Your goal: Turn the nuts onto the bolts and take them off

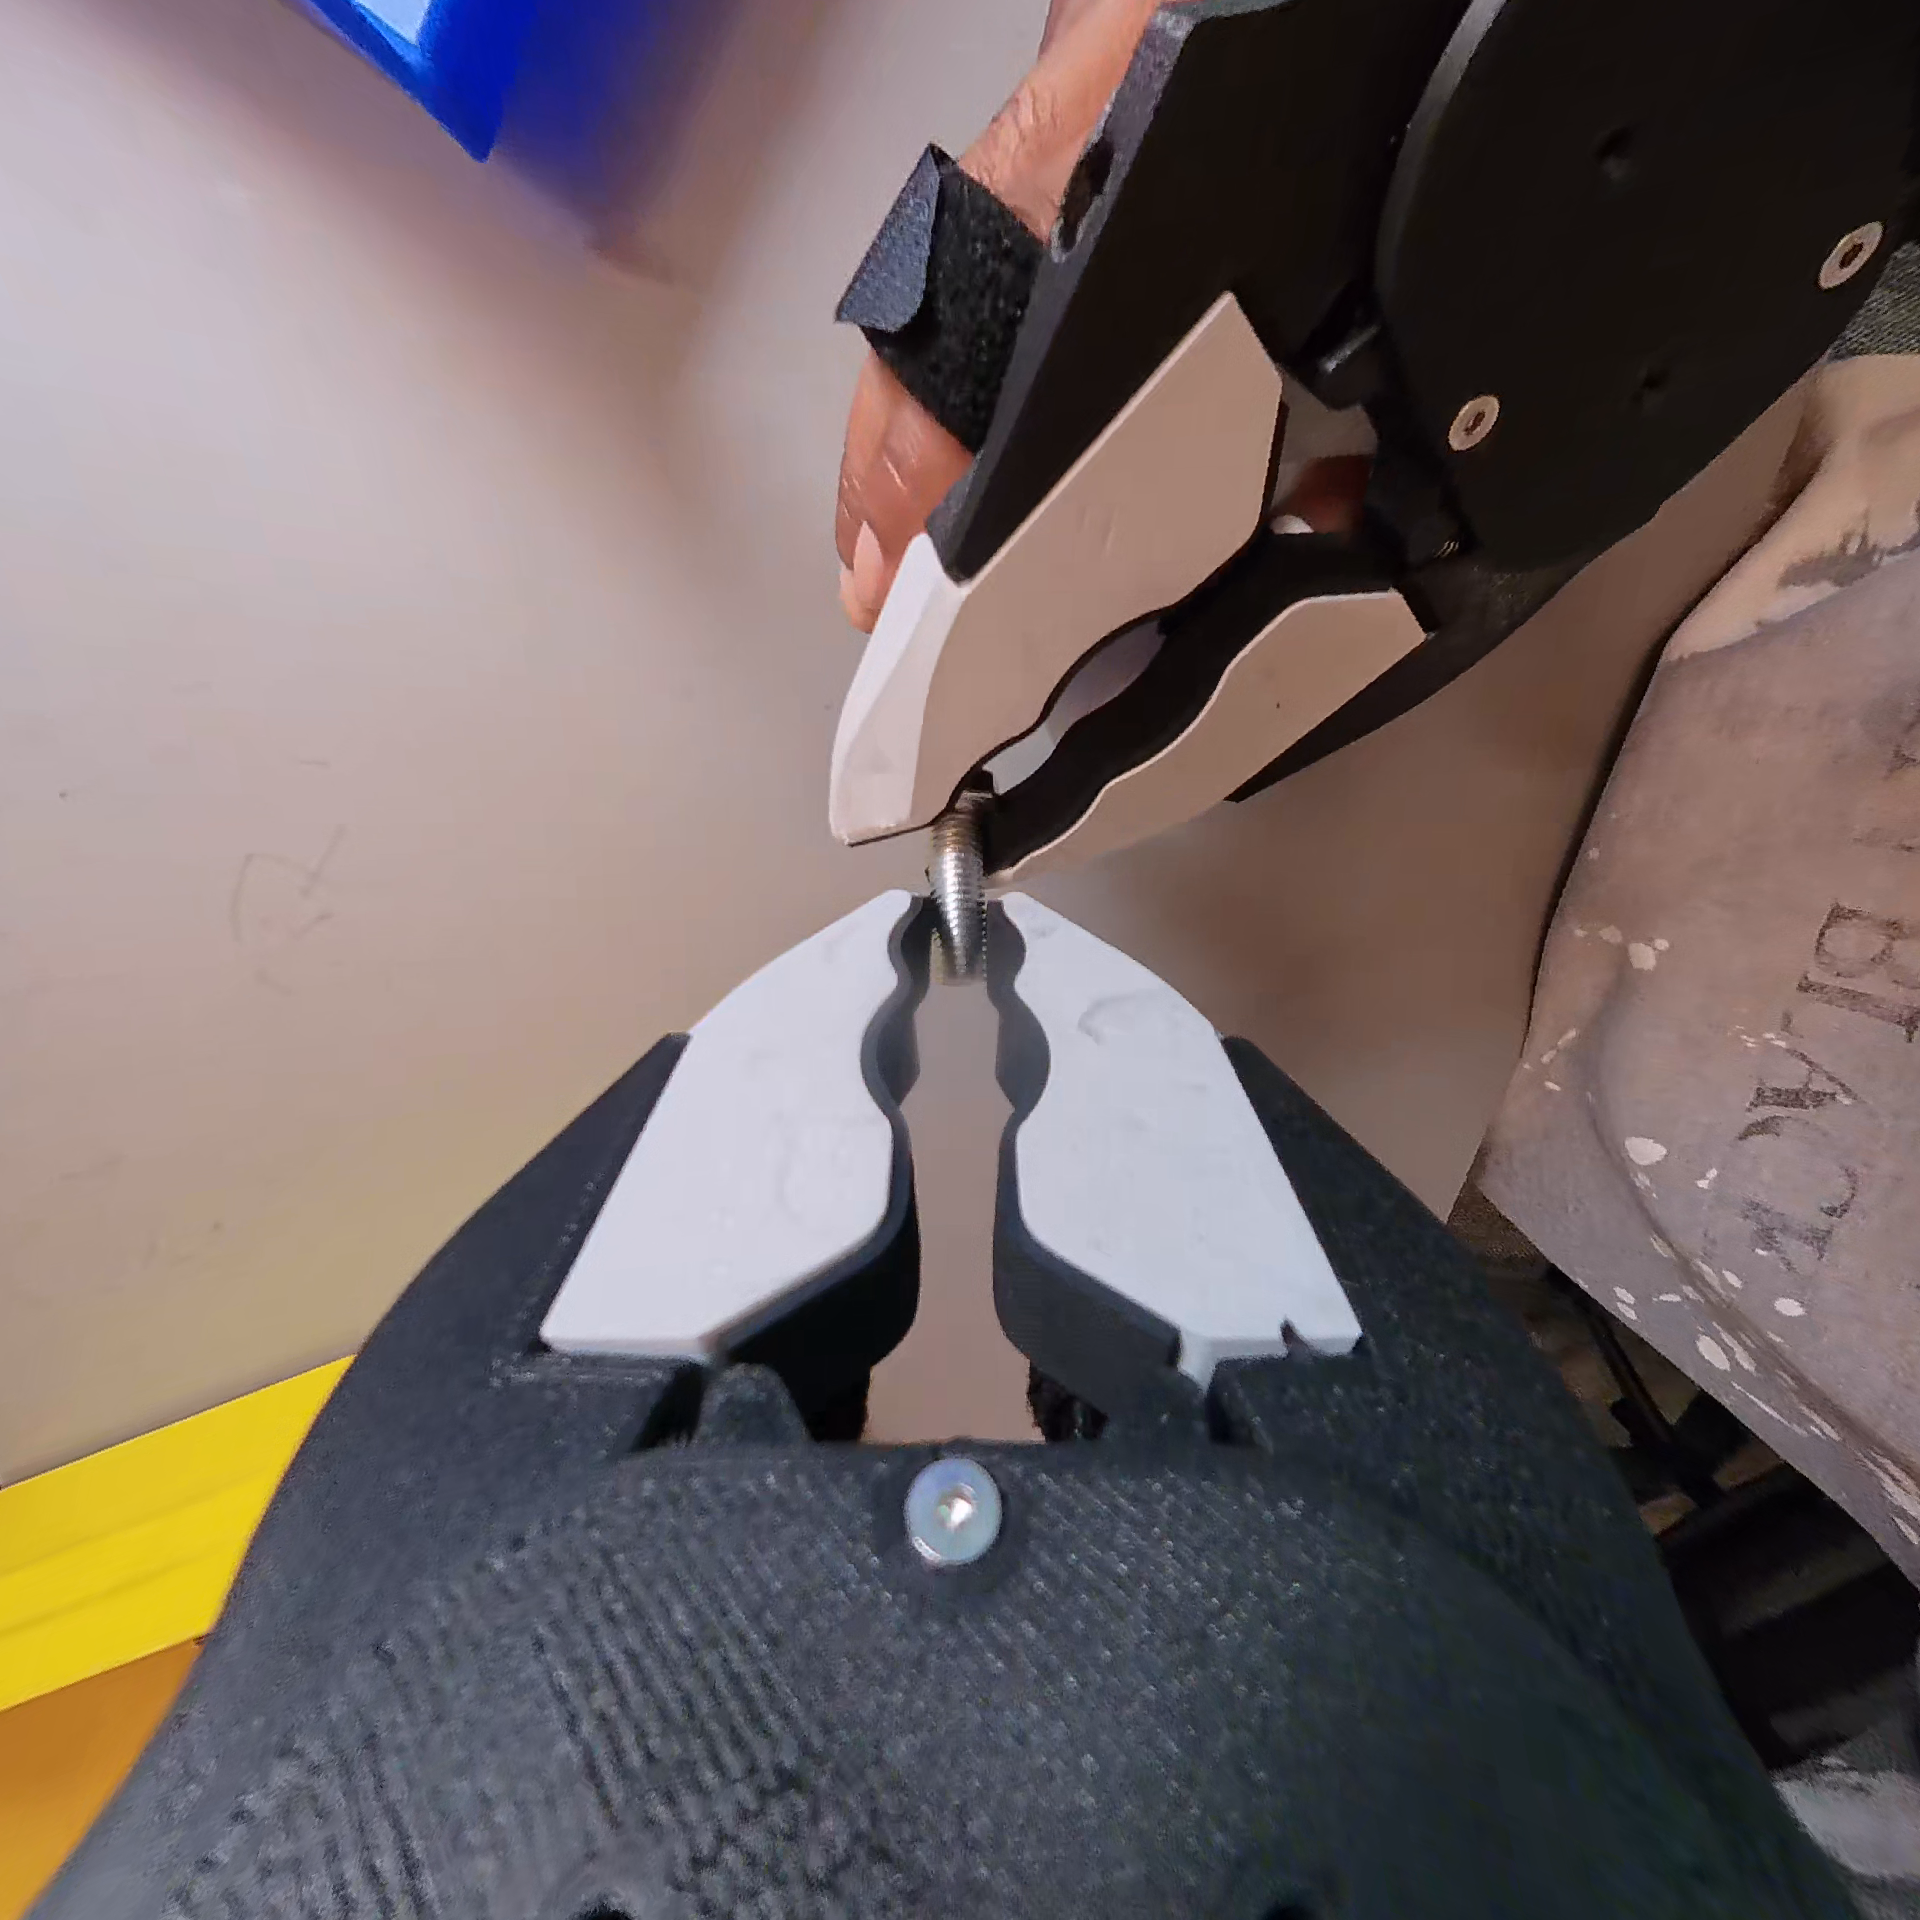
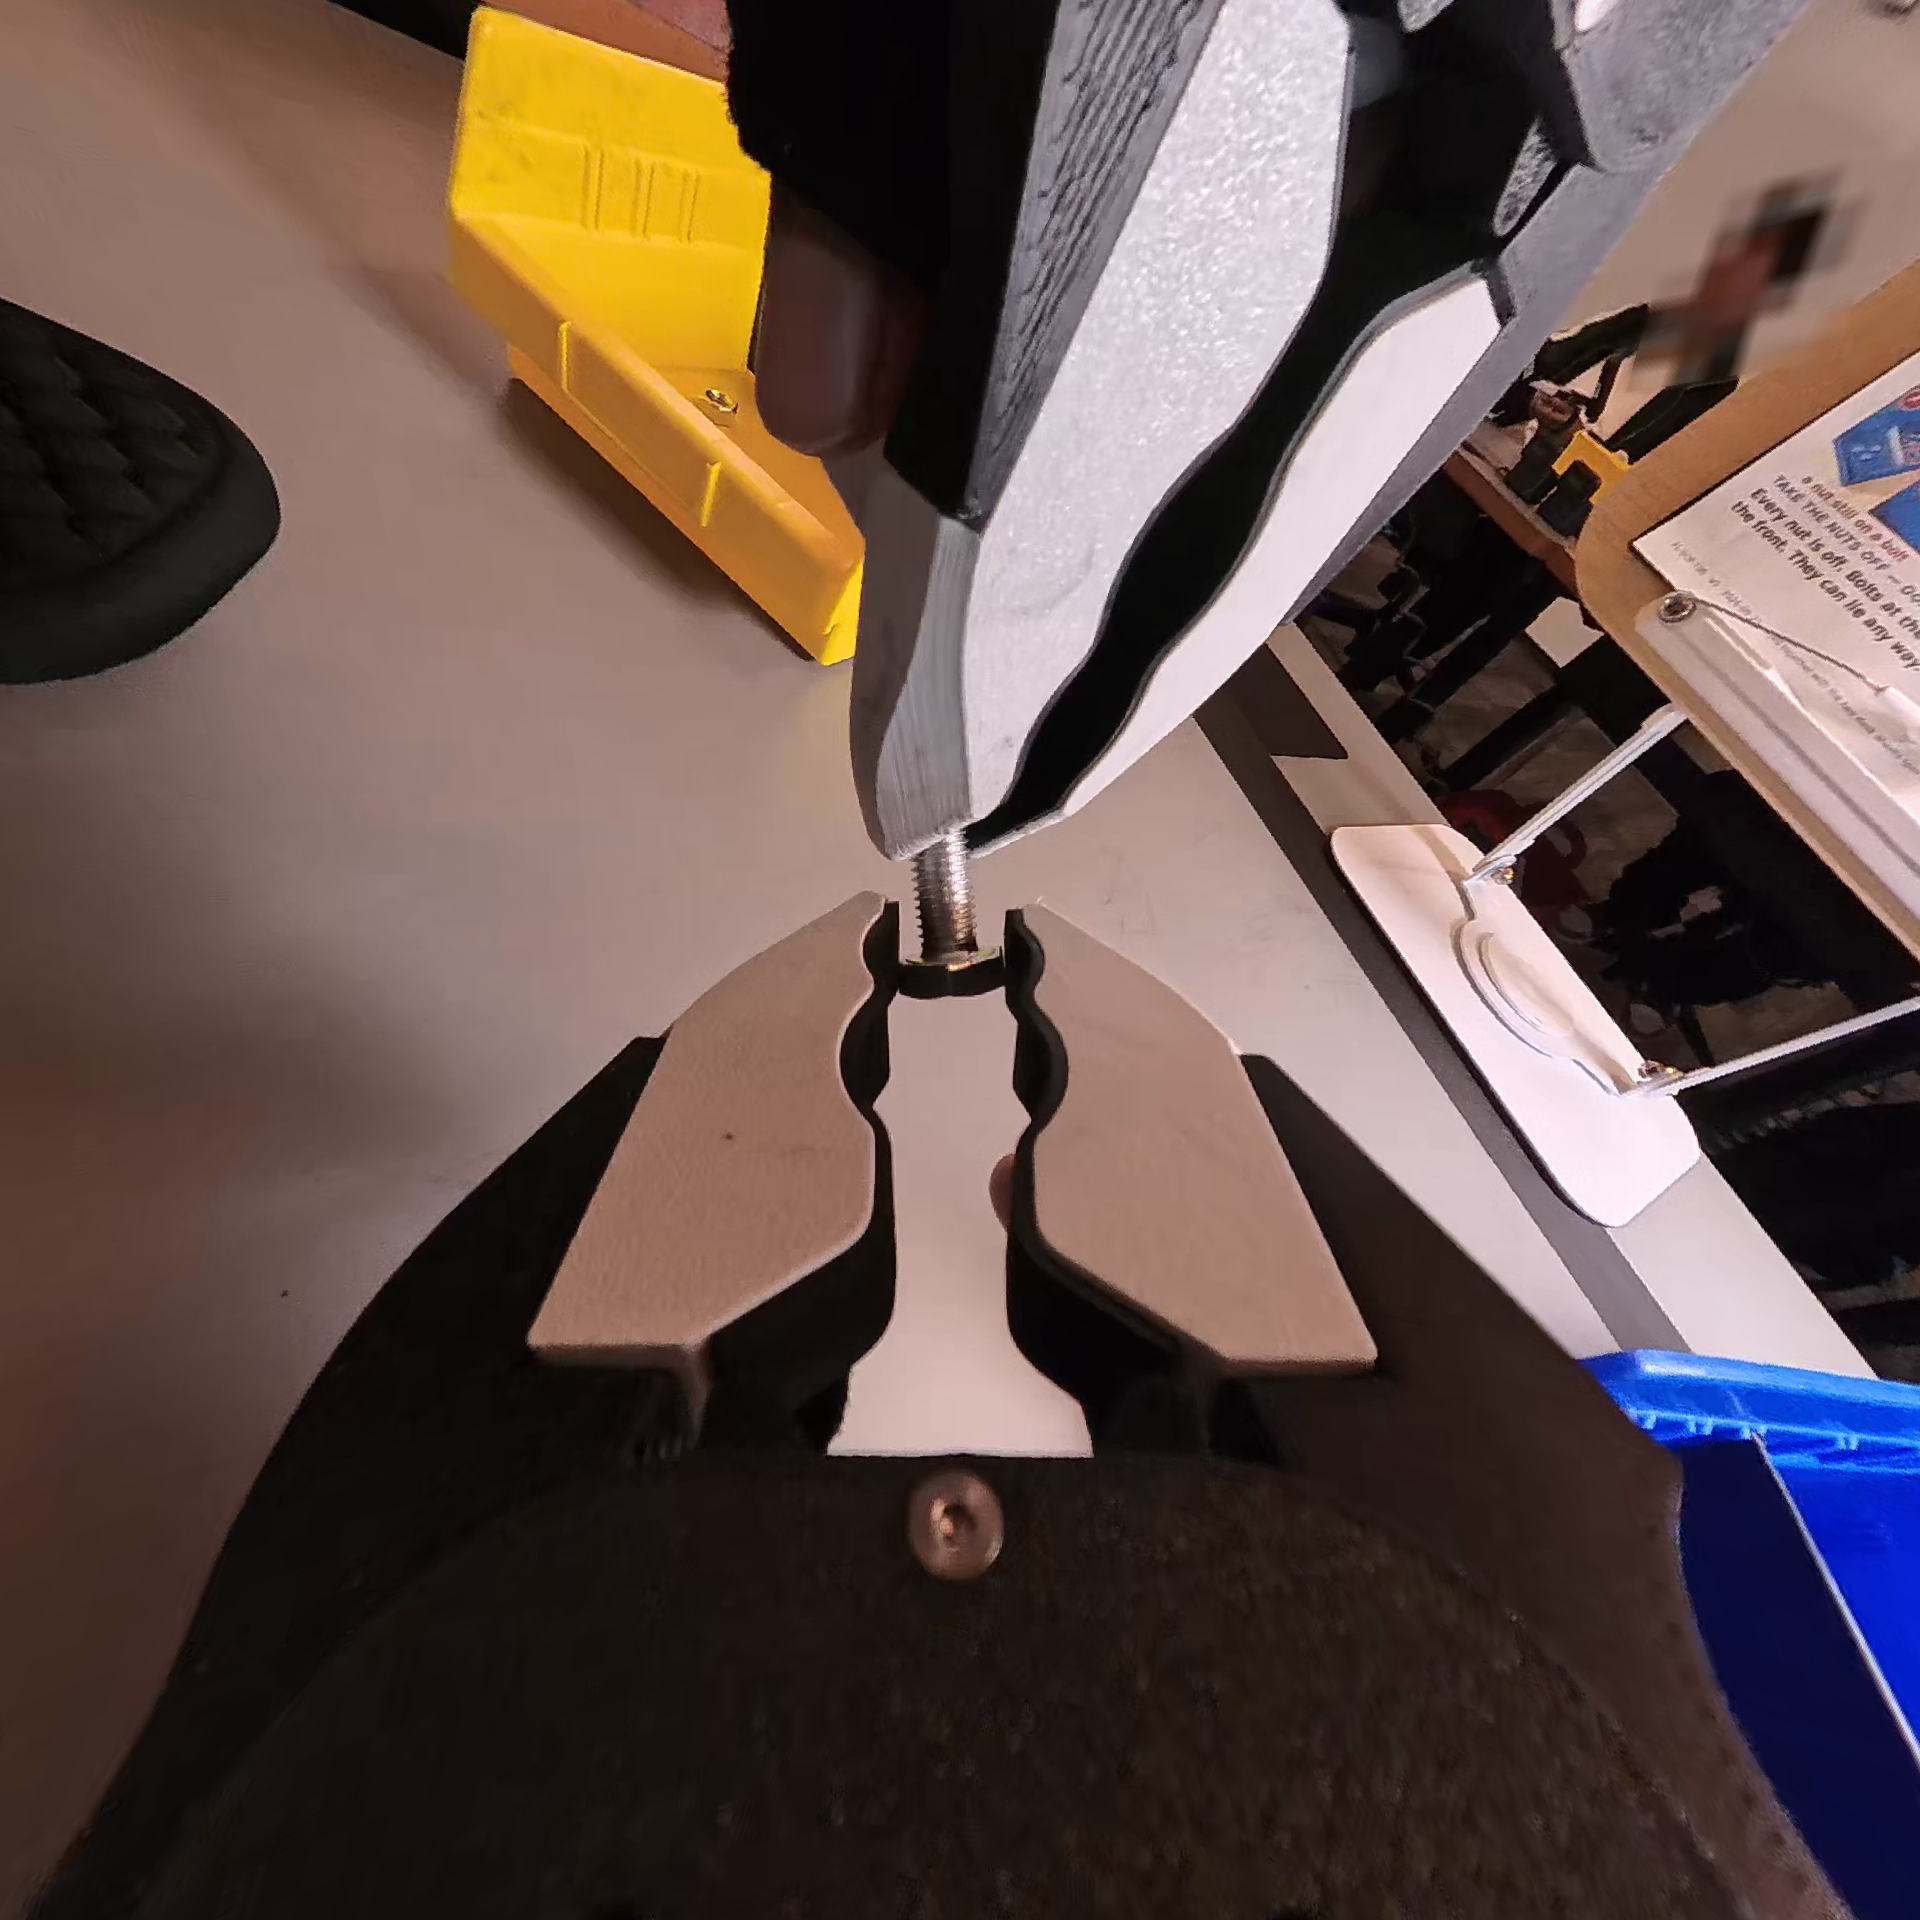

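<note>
A silver threaded bolt [image 1: 954, 920] is held in the air between my two grippers, above the pale table [image 1: 364, 831]. In the left wrist view my left gripper [image 1: 956, 925] is shut on the bolt's threaded end. My right gripper [image 1: 966, 816] comes in from the upper right, shut on its other end. In the right wrist view my right gripper [image 2: 948, 951] clamps a dark hex nut [image 2: 948, 971] on the bolt [image 2: 940, 899]. The shaft runs up into the left gripper's [image 2: 935, 844] tips. No bolt head shows.
A yellow bin [image 2: 623, 343] stands on the table behind the left gripper and shows at lower left in the left wrist view [image 1: 114, 1538]. A blue bin [image 2: 1787, 1507] sits by the right gripper. A sheet stand [image 2: 1507, 1018] is at the table's right edge. A black pad [image 2: 104, 499] lies left. Only a small space, under 4 cm, lies between the two pairs of fingers.
</note>
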